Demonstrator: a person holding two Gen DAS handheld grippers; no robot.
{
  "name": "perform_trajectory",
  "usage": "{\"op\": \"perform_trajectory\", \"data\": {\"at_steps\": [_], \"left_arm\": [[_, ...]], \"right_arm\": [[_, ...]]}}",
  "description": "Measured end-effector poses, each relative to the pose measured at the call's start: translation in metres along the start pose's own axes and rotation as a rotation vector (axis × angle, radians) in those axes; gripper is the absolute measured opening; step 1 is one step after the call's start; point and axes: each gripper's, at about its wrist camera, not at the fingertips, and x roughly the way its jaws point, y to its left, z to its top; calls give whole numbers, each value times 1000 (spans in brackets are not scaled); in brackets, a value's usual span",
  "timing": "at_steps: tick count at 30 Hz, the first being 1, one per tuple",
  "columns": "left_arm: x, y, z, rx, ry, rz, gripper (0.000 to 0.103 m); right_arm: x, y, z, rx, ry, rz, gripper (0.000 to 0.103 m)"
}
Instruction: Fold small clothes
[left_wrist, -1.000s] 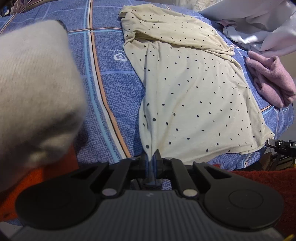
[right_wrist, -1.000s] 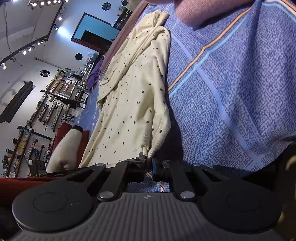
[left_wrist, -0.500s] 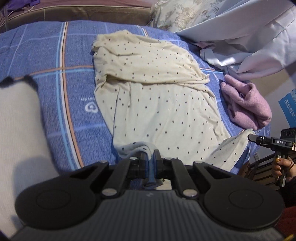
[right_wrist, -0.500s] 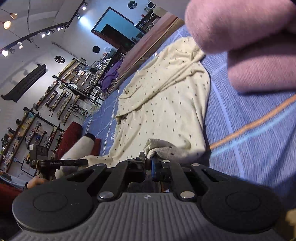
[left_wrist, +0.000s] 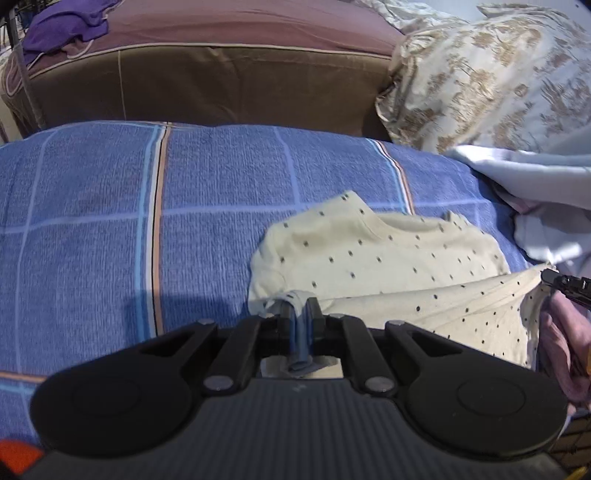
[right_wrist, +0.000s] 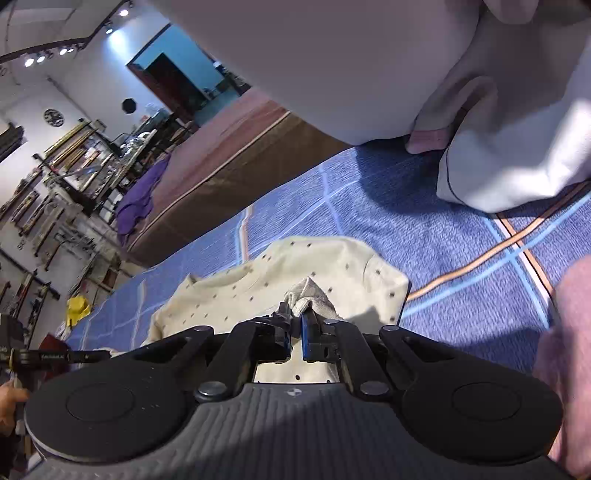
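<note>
Garment: cream dotted shirt (left_wrist: 376, 258), lying on the blue checked bedspread (left_wrist: 110, 221), right of centre and near the camera in the left wrist view.
Garment condition, left view: near edge lifted and doubled over the far part; collar end lies flat on the far side.
Left gripper (left_wrist: 300, 321): jaws closed tight on a bunched corner of the shirt's near hem; fabric pokes out above and below the pads.
Right gripper, seen from left view (left_wrist: 565, 284): black tip at the far right edge, at the shirt's other near corner; the cloth runs taut between the two tools.
Surroundings, left view: brown mattress (left_wrist: 207, 85) beyond the bedspread; patterned pillow (left_wrist: 487, 81) far right; pale sheet (left_wrist: 535, 177) right; pink knit (left_wrist: 565, 343) at the near right.
Garment, right view: the shirt (right_wrist: 295, 273) sits centre, near the camera, on the bedspread (right_wrist: 424, 229).
Right gripper (right_wrist: 296, 325): jaws nearly together, pinching a folded grey-cream hem corner.
Left gripper, seen from right view (right_wrist: 55, 356): black bar at the near left, with a hand (right_wrist: 11, 402) below it.
Surroundings, right view: pale sheet (right_wrist: 369, 74) hangs over the far right; shelving (right_wrist: 55, 192) stands far left.
</note>
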Motion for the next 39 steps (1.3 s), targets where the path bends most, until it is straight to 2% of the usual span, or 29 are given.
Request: {"op": "perform_trajectory", "data": {"at_steps": [3, 5, 6, 8, 9, 10, 11, 12, 14, 15, 17, 18, 20, 21, 22, 24, 26, 29, 31, 33, 35, 36, 37, 38, 39], "left_arm": [[33, 4, 20, -54, 18, -2, 6], [50, 11, 28, -98, 33, -20, 7], [55, 15, 32, -127, 25, -26, 10], [61, 27, 35, -190, -16, -42, 31], [62, 32, 37, -203, -32, -42, 55], [61, 37, 40, -209, -51, -26, 71], [59, 39, 41, -205, -63, -2, 73], [55, 40, 41, -191, -71, 22, 73], [45, 34, 38, -95, -76, 38, 73], [38, 25, 34, -19, -86, 57, 73], [23, 3, 22, 164, -121, 138, 73], [17, -8, 15, 238, -157, 191, 72], [6, -20, 7, 302, -201, 221, 72], [2, -21, 6, 281, -219, 212, 72], [3, -23, 5, 265, -206, 189, 71], [19, -38, -1, 350, -82, 114, 70], [35, -65, -18, 471, -36, 123, 69], [72, -99, -33, 555, 22, 90, 69], [97, -111, -38, 598, 26, 148, 69], [110, -110, -26, 551, -44, 192, 69], [111, -94, -4, 438, -133, 272, 69], [106, -85, 7, 383, -189, 336, 72], [100, -75, 17, 336, -237, 403, 84], [93, -66, 23, 299, -269, 452, 90], [85, -59, 27, 275, -286, 466, 94]], "right_arm": [[30, -13, 28, 10, -6, -75, 10], [45, -22, 34, 68, 7, -83, 10], [51, -27, 39, 108, -11, -78, 12], [57, -31, 43, 114, -36, -80, 14], [59, -31, 45, 88, -44, -97, 26], [58, -29, 48, 58, -57, -131, 35], [58, -29, 49, 33, -70, -155, 58], [54, -26, 51, 0, -82, -181, 72], [47, -22, 49, -39, -102, -183, 68], [44, -18, 47, -58, -99, -144, 59], [41, -4, 40, -127, -76, -98, 52], [40, 5, 35, -176, -59, -84, 44], [44, 22, 21, -284, -9, -47, 42], [50, 34, 11, -360, 33, -25, 42], [58, 40, 4, -399, 84, -1, 42], [76, 51, -10, -431, 180, 71, 42], [94, 60, -20, -447, 198, 87, 42], [122, 73, -23, -465, 203, 94, 42], [139, 88, -26, -549, 220, 93, 42], [149, 97, -23, -607, 186, 45, 39], [154, 95, -4, -571, 125, -10, 39], [154, 90, 6, -545, 82, -50, 41], [150, 86, 16, -516, 36, -89, 42], [145, 80, 26, -484, -6, -117, 47], [138, 74, 34, -451, -38, -140, 60]]}}
